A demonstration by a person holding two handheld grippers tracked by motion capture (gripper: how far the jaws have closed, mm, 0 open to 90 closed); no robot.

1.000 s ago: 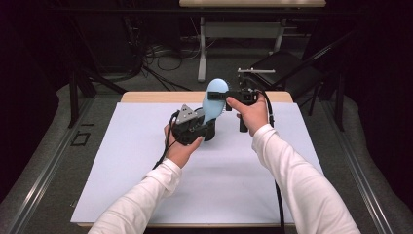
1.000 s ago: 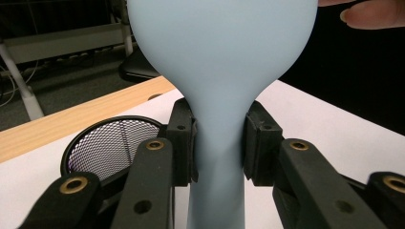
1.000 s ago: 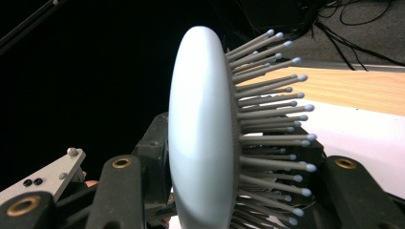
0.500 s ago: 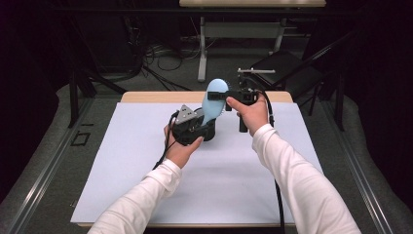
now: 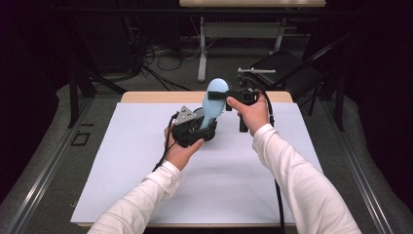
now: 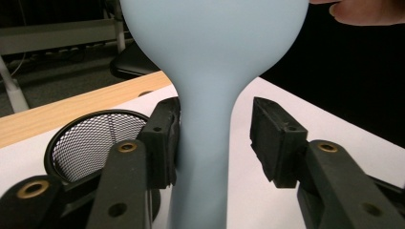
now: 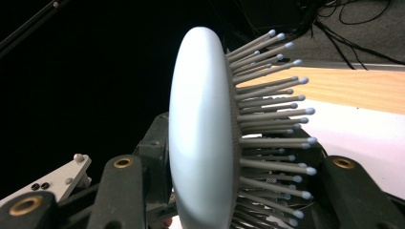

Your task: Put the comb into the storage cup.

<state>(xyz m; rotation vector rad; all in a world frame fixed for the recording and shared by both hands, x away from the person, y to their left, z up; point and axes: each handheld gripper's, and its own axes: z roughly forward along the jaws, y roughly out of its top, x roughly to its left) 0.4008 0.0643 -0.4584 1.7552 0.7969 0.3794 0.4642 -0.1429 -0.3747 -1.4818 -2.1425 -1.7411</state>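
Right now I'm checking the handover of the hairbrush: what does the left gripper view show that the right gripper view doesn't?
The left gripper view alone shows the brush's handle between the left gripper, whose jaws have just been opening, with a gap at one pad, and a black mesh cup. The right gripper view alone shows the bristles and the right gripper shut on the head. Both show the blue hairbrush and the white table cover.
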